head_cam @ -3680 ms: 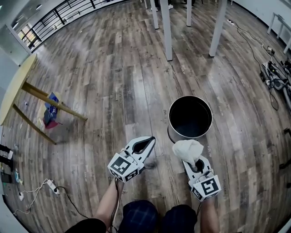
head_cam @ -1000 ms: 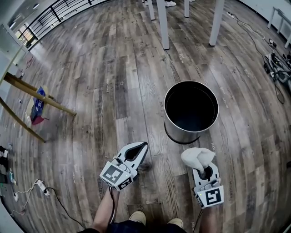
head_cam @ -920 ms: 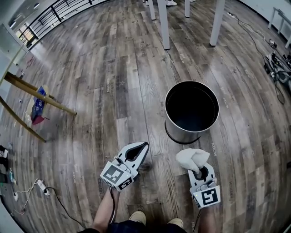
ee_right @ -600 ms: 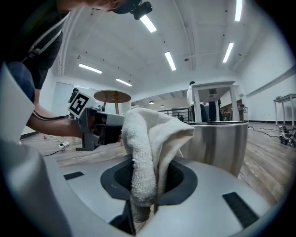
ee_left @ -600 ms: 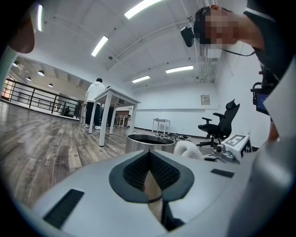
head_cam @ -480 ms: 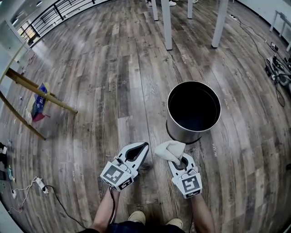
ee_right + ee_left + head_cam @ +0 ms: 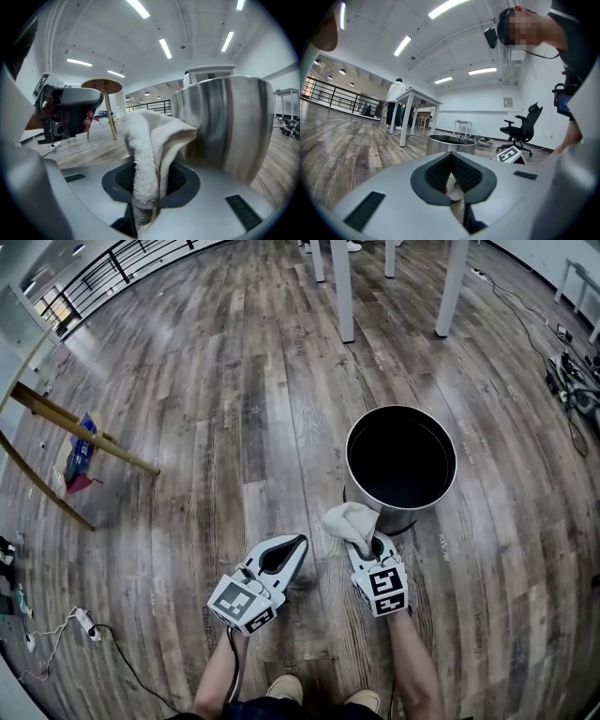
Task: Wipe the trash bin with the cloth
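Note:
A round steel trash bin [image 7: 401, 465] with a dark inside stands on the wooden floor. My right gripper [image 7: 364, 538] is shut on a white terry cloth [image 7: 351, 519], and the cloth sits close against the bin's near left wall. In the right gripper view the cloth [image 7: 154, 150] stands bunched between the jaws with the bin's shiny wall [image 7: 225, 126] just behind it. My left gripper [image 7: 291, 549] hovers to the left of the cloth, shut with nothing in it. In the left gripper view the bin [image 7: 451, 143] stands ahead.
White table legs [image 7: 343, 287] stand beyond the bin. A wooden-legged table [image 7: 75, 437] with a blue packet [image 7: 79, 454] under it is at the far left. Cables lie at the right edge [image 7: 572, 381] and a power strip [image 7: 26, 639] at lower left.
My right gripper has carried the cloth left and forward, from the bin's near right side up against its near left wall. The left gripper has stayed where it was.

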A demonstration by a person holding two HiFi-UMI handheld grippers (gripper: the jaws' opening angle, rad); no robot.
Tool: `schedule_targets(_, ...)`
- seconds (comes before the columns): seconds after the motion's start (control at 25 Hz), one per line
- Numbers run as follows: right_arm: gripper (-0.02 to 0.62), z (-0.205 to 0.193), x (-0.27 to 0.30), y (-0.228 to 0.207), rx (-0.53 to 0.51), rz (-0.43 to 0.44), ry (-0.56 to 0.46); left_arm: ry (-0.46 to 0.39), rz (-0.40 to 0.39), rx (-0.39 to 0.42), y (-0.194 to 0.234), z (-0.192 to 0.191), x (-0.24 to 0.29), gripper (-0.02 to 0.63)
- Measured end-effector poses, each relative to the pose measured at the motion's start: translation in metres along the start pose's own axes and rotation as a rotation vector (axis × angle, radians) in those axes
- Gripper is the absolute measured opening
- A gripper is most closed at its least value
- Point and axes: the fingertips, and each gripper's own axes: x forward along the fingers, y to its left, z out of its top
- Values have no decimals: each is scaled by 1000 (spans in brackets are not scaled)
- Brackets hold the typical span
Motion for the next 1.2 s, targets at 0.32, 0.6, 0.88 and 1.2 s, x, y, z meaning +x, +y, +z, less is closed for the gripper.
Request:
schedule_targets(0.32,84,-3,-21,-28,46,-76,-26,10,-5,-4,-2,-5,0,0)
schedule_targets(0.6,84,-19,-56,-61,69,-150,-26,8,-14,-9,-5,-7,2,0)
schedule_targets(0.88,84,-34,-91,-104,112,-267,-44,9,-24,-9,-4,-10,1,0)
schedule_targets(1.2,84,-55,-111,-165,220,-391,-44,10,-19,-7,-3,-9,0,0)
